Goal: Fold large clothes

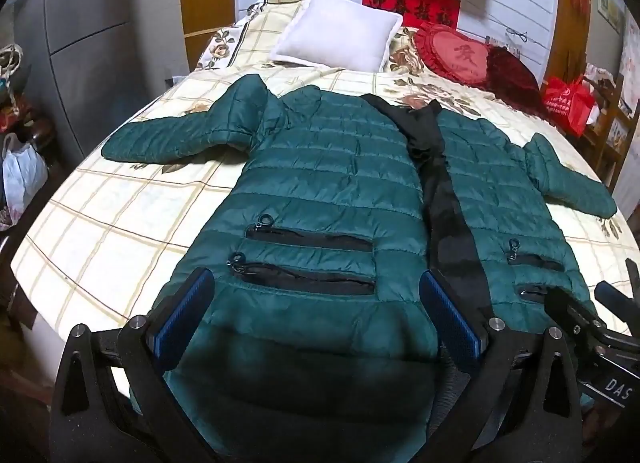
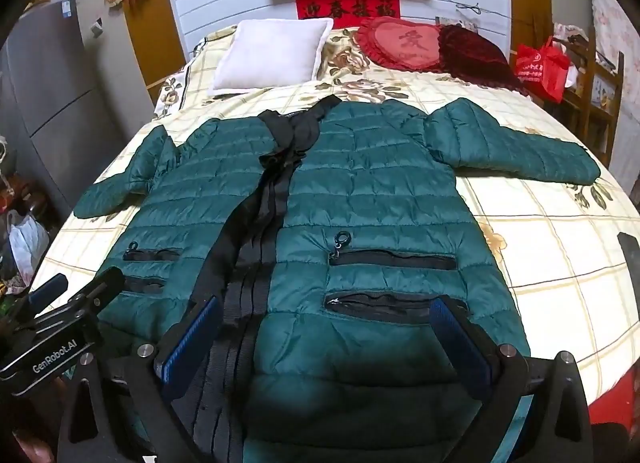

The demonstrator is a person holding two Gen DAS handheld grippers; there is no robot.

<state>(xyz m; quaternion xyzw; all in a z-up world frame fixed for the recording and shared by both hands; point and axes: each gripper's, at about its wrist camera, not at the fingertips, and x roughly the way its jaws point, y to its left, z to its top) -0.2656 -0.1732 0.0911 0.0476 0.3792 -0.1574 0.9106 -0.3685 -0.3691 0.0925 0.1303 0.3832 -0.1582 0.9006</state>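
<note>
A dark green quilted jacket (image 1: 332,183) lies front up and spread flat on the bed, sleeves out to both sides, with a black lining strip down its open middle. It also shows in the right wrist view (image 2: 368,199). My left gripper (image 1: 316,303) is open and empty, hovering over the jacket's left front panel near the hem, below the two zip pockets. My right gripper (image 2: 328,327) is open and empty over the right front panel near the hem. Each gripper shows at the edge of the other's view.
The bed (image 1: 112,215) has a cream checked floral cover. A white pillow (image 1: 340,35) and a red heart cushion (image 1: 456,55) lie at the head. A red bag (image 1: 568,103) stands on a wooden shelf at the right. A grey cabinet and bags stand at the left.
</note>
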